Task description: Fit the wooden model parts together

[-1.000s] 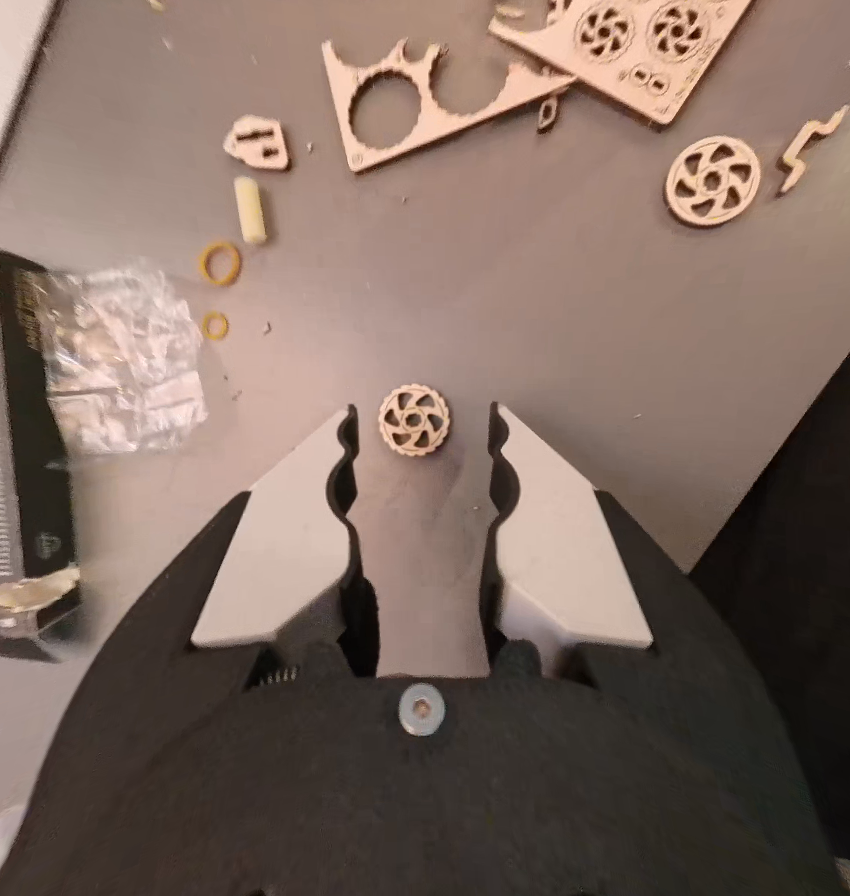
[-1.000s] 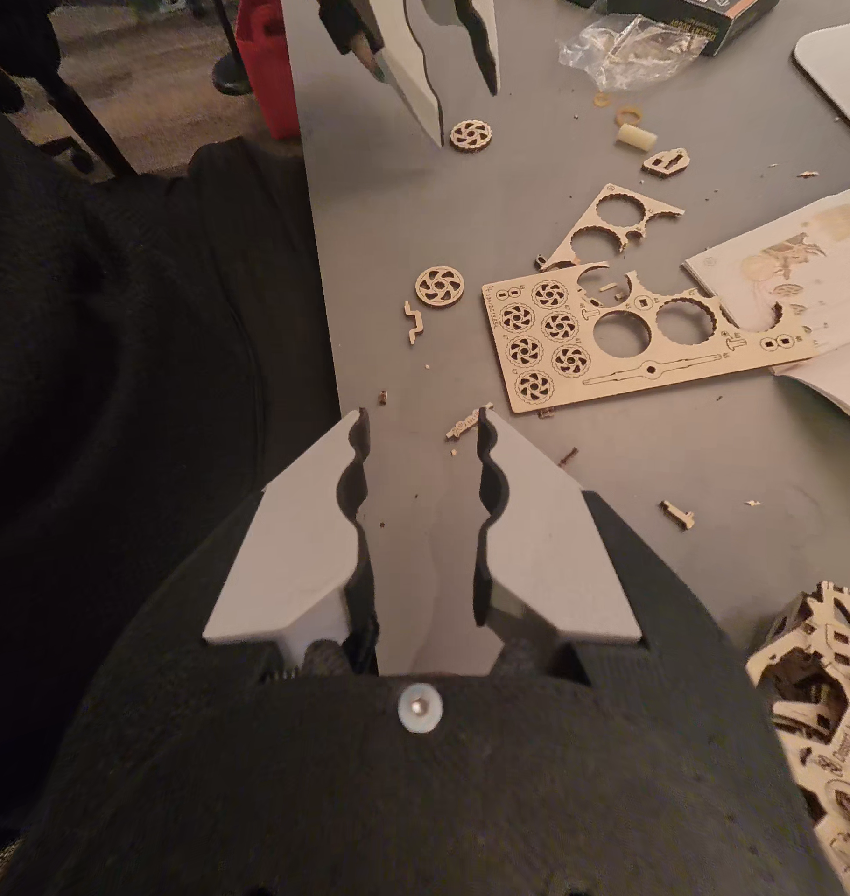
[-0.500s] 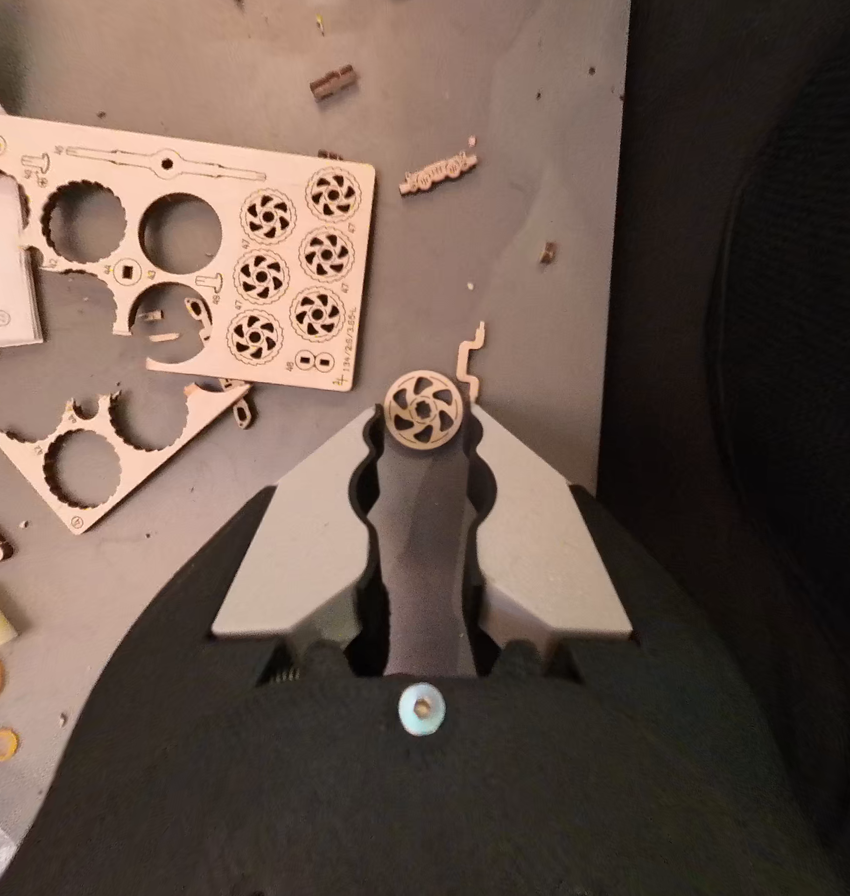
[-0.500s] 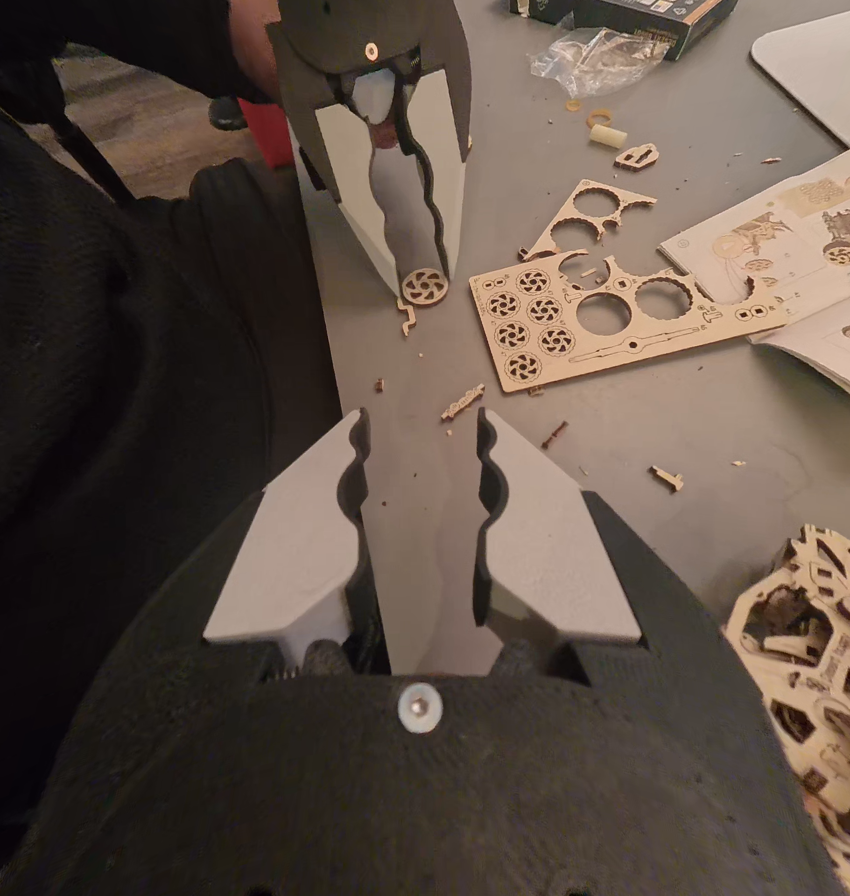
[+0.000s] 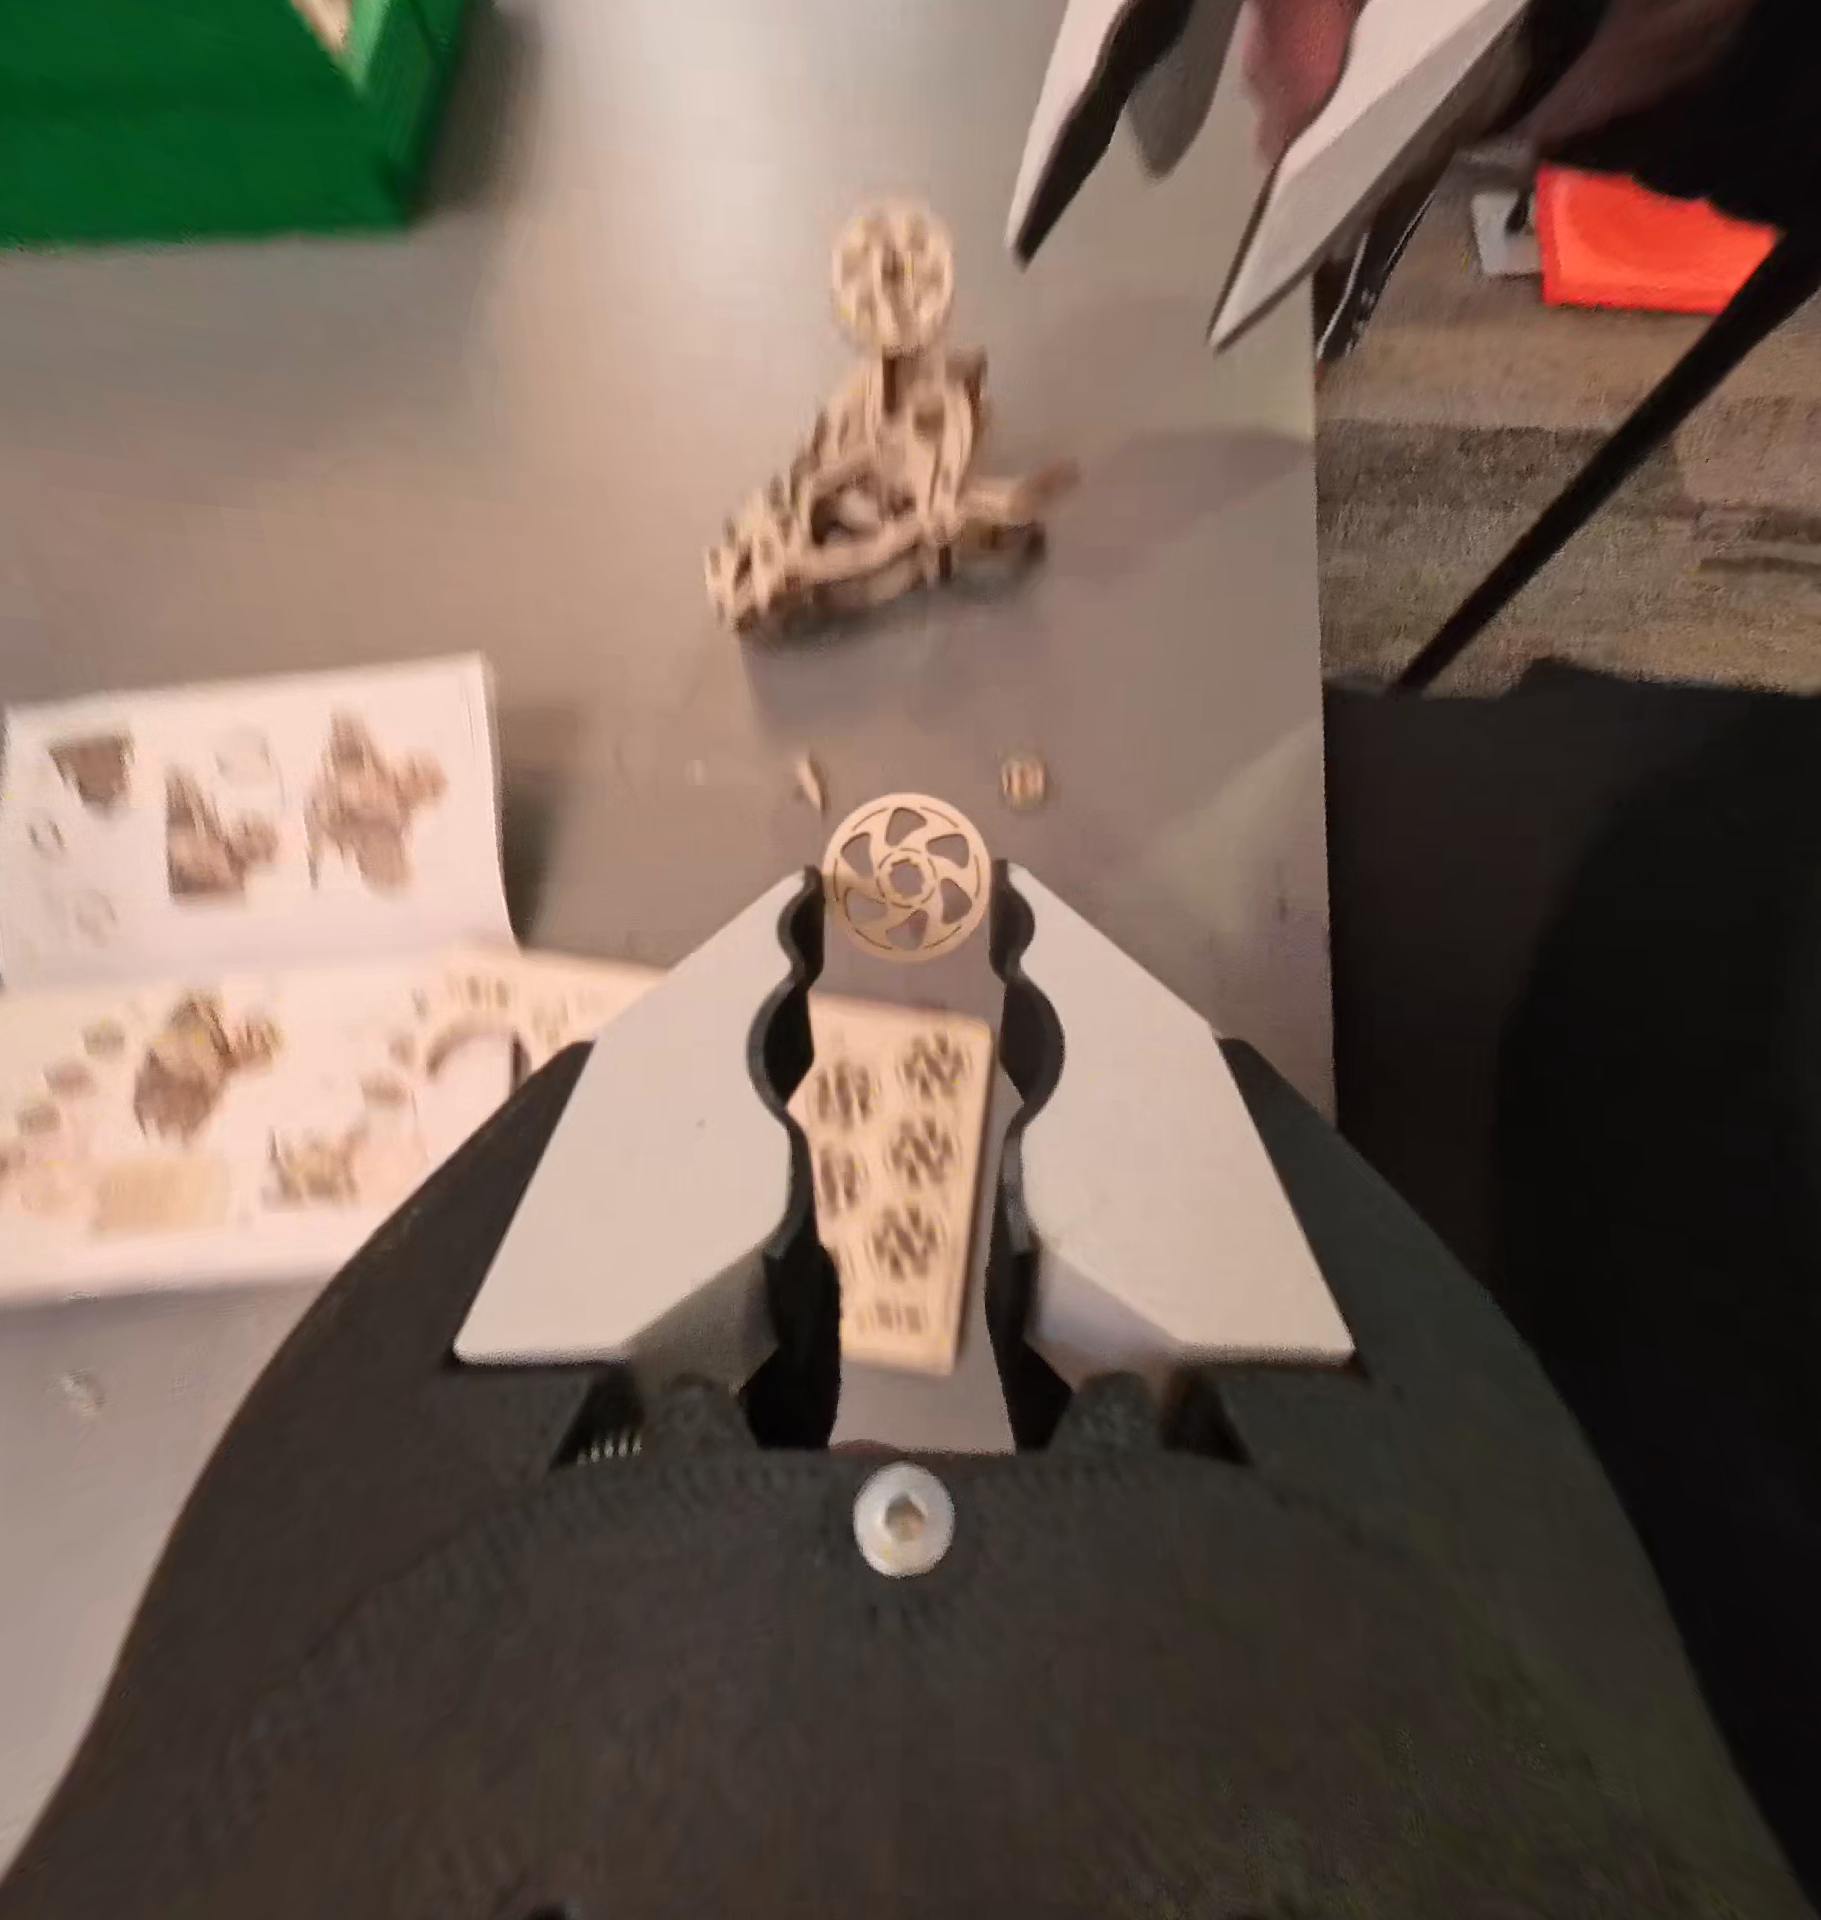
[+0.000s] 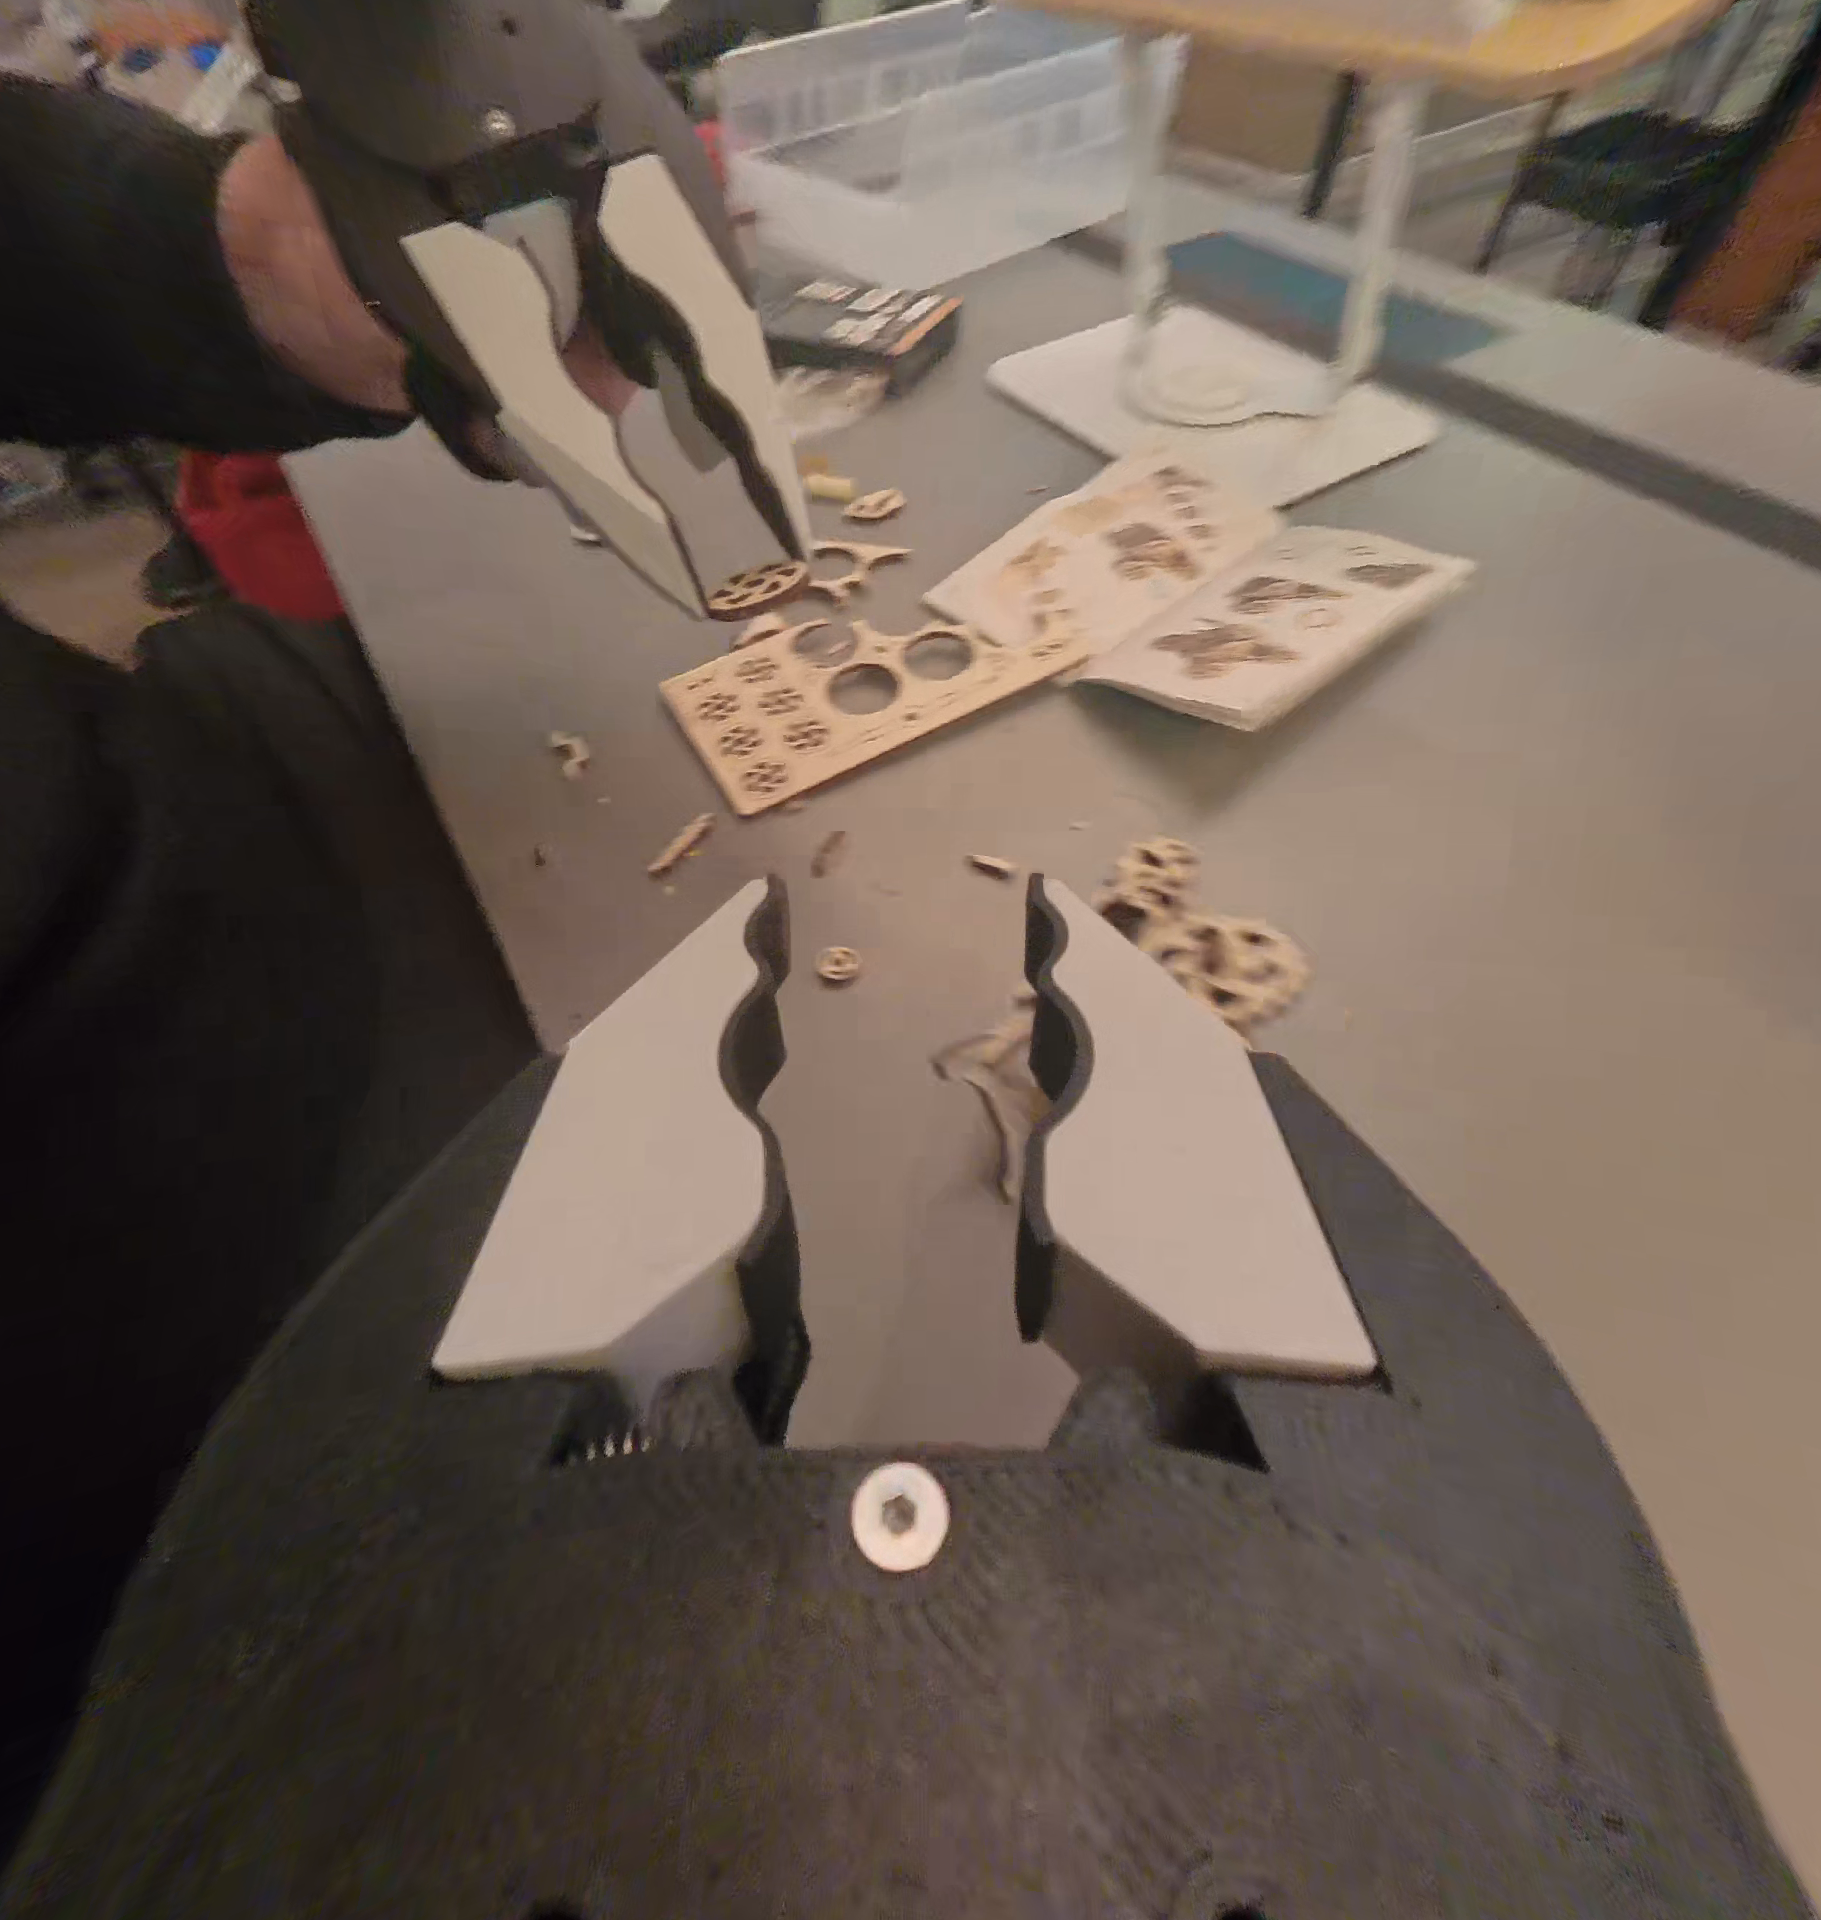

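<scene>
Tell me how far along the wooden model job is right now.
Done: a partly built model stands on the table, and the sheet has round holes where parts were punched out. In hand: the left gripper holds a small wheel clear of the table. Left: fitting that wheel; the right gripper is open and empty, and more wheels remain in the sheet.

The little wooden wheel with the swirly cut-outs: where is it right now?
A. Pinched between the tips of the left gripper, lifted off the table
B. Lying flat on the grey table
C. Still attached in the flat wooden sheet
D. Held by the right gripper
A: the wooden wheel sits clamped between the left gripper's fingertips, and the right wrist view shows it raised above the wooden sheet, while the right gripper is open and empty.
</scene>
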`<state>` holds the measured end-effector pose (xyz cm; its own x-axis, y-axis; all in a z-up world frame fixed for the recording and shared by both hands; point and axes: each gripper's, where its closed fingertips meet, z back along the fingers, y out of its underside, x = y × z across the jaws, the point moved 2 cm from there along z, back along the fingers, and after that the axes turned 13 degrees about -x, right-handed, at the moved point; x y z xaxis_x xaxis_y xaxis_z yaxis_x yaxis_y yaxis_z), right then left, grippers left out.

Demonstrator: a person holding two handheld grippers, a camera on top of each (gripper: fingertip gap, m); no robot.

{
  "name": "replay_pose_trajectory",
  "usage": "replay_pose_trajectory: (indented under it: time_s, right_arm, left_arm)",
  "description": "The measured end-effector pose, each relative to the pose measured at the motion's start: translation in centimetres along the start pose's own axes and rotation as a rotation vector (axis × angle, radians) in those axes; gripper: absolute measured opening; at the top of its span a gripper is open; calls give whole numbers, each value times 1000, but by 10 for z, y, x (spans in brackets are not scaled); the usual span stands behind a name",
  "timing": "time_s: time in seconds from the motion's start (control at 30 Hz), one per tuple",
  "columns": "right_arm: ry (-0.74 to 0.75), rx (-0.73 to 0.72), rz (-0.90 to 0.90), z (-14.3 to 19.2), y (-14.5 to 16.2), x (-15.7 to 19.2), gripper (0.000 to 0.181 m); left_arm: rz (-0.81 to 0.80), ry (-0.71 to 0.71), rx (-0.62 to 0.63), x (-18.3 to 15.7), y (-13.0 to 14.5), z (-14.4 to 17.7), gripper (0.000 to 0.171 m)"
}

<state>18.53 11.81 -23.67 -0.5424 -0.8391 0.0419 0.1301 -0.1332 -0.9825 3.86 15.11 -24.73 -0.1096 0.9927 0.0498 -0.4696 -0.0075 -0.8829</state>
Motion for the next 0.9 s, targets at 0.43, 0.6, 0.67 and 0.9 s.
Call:
replay_pose_trajectory:
  time_s: [0.43,0.6,0.67,0.9]
  right_arm:
    - [123,-54,-32,26,22,-67,55]
    - [92,-60,-51,16,28,-68,56]
    - [91,-54,-52,14,30,-69,56]
    - [70,-46,-68,10,33,-68,54]
  left_arm:
    - [-124,40,-162,1,-76,-134,29]
    - [-146,15,-153,2,-71,-141,29]
    - [-146,10,-153,3,-70,-143,29]
    - [-127,25,-159,4,-68,-145,29]
